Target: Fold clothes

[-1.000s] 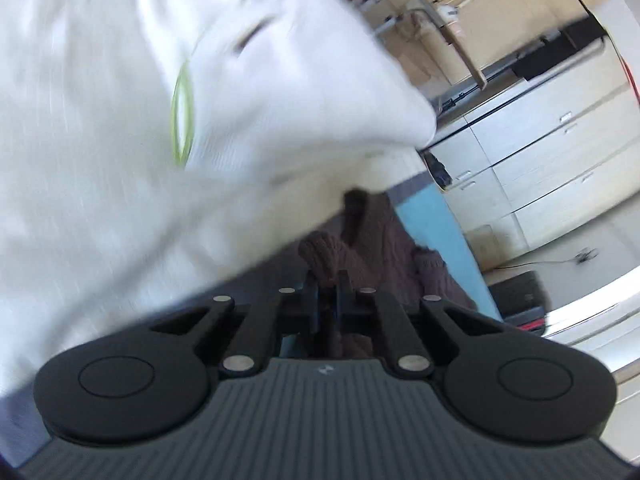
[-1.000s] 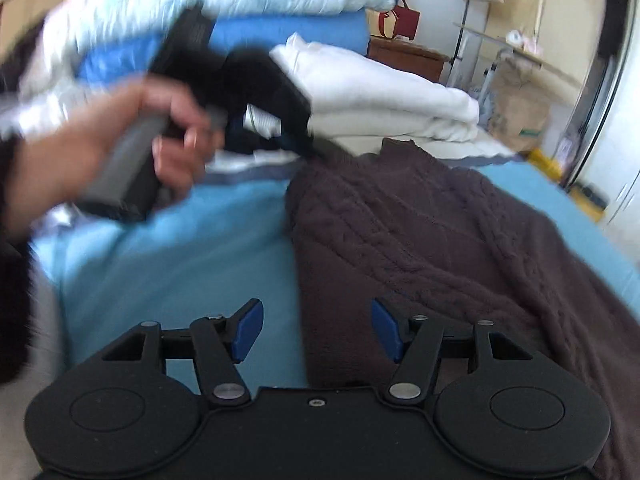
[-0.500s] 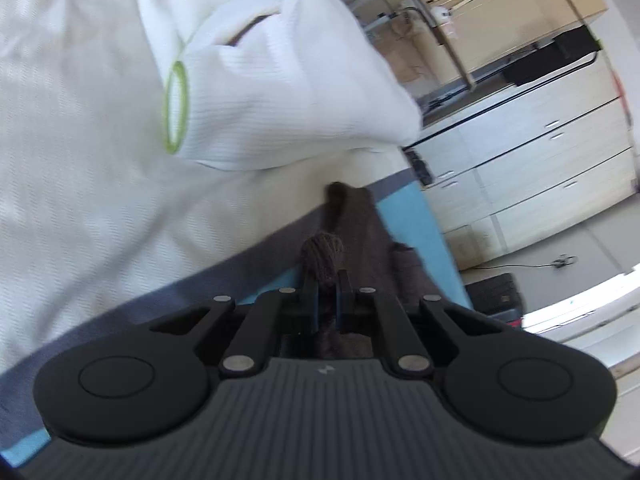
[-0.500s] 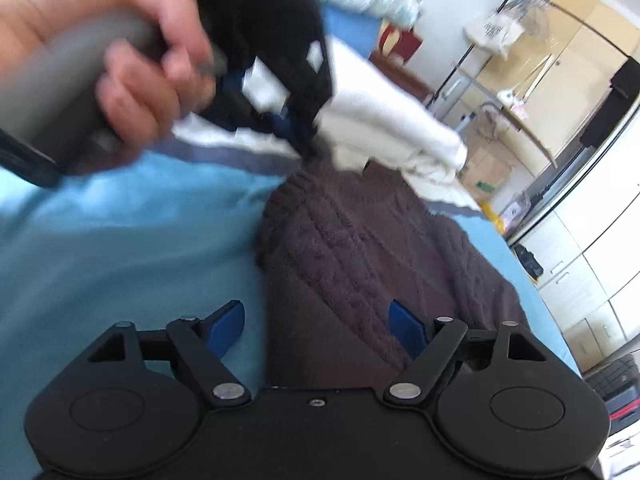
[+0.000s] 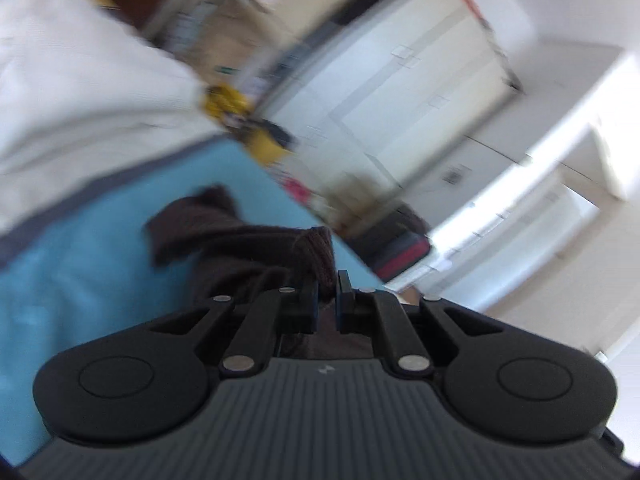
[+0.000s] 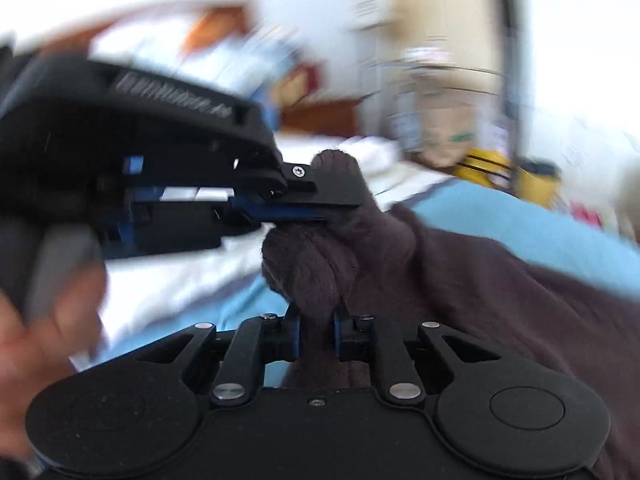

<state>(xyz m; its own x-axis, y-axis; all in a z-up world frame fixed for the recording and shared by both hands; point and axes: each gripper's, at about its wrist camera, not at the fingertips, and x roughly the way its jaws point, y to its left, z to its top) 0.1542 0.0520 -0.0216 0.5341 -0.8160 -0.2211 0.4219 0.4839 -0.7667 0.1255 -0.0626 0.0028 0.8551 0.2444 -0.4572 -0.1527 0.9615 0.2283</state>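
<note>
A dark brown knitted sweater (image 6: 500,300) lies on the light blue bed sheet (image 6: 540,228). My right gripper (image 6: 316,328) is shut on a bunched fold of the sweater close to the camera. My left gripper (image 5: 327,300) is shut on another bunch of the brown sweater (image 5: 240,248) and lifts it. In the right wrist view the left gripper (image 6: 320,200) sits just above and behind my right one, its fingers pinching the same raised knit. Both views are blurred by motion.
White folded bedding (image 5: 80,92) lies at the head of the blue sheet (image 5: 100,280). White cabinets (image 5: 400,92) and a yellow object (image 5: 256,136) stand beyond the bed. A hand (image 6: 44,340) holds the left gripper's handle.
My right gripper was open above the sweater and has closed on a fold of it. Both grippers have swung up and come close together, raising the knit. The left stays shut on the sweater.
</note>
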